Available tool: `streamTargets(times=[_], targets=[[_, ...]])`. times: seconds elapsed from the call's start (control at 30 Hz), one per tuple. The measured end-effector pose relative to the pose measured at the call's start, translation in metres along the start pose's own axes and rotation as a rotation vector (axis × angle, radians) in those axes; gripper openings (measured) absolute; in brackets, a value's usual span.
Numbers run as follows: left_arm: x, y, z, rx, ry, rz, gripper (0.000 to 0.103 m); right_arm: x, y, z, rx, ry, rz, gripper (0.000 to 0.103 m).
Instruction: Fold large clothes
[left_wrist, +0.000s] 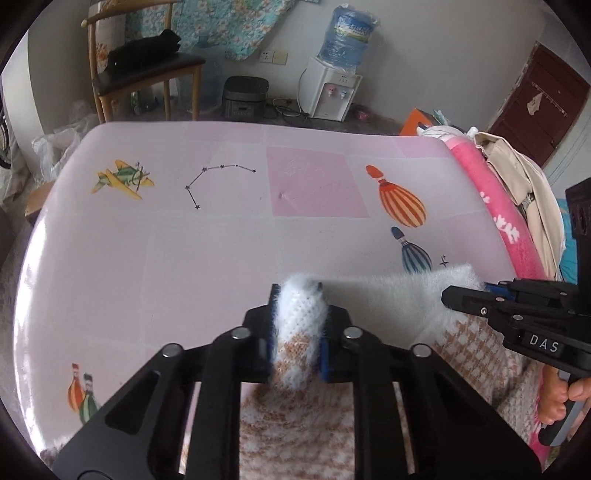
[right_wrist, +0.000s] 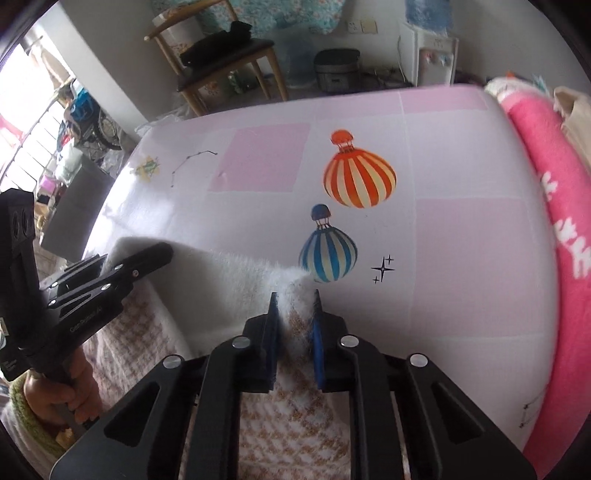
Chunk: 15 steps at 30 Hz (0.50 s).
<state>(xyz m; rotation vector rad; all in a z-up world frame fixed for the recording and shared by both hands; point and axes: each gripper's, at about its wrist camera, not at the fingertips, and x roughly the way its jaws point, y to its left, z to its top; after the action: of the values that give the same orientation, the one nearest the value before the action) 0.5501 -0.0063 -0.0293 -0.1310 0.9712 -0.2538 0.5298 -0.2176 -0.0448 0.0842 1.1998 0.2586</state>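
Gripping the fuzzy sweater (left_wrist: 295, 417) by its white hem, the left gripper (left_wrist: 297, 314) and right gripper (right_wrist: 295, 317) are each clenched on a bunch of knit. It lies at the near edge of the pink bed (left_wrist: 221, 251). Soft, light and floppy, it should sag between holds; the hem corners look the best places to take it.

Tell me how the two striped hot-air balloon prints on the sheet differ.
The orange balloon is larger; the blue balloon is smaller. The orange one lies farther from the tongs, the blue one just beyond the fuzzy garment's white edge. One is orange and cream, the other blue and white. Both are vertically striped and printed basket-end away from the camera.
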Motion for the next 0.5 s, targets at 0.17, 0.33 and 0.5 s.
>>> streamTargets(times=[0.17, 0.33, 0.5], targets=[[-0.037, -0.02, -0.006, 0.074, -0.046, 0.018, 0.011, -0.029, 0.023, -0.012, -0.097, -0.044, -0.059, 0.012], [-0.07, -0.036, -0.022, 0.141, -0.062, 0.036, 0.01, -0.061, 0.033, -0.034, -0.126, -0.068, -0.065, 0.012], [-0.098, -0.048, -0.049, 0.204, -0.073, 0.051, 0.01, -0.085, 0.041, -0.065, -0.157, -0.087, -0.065, 0.012]])
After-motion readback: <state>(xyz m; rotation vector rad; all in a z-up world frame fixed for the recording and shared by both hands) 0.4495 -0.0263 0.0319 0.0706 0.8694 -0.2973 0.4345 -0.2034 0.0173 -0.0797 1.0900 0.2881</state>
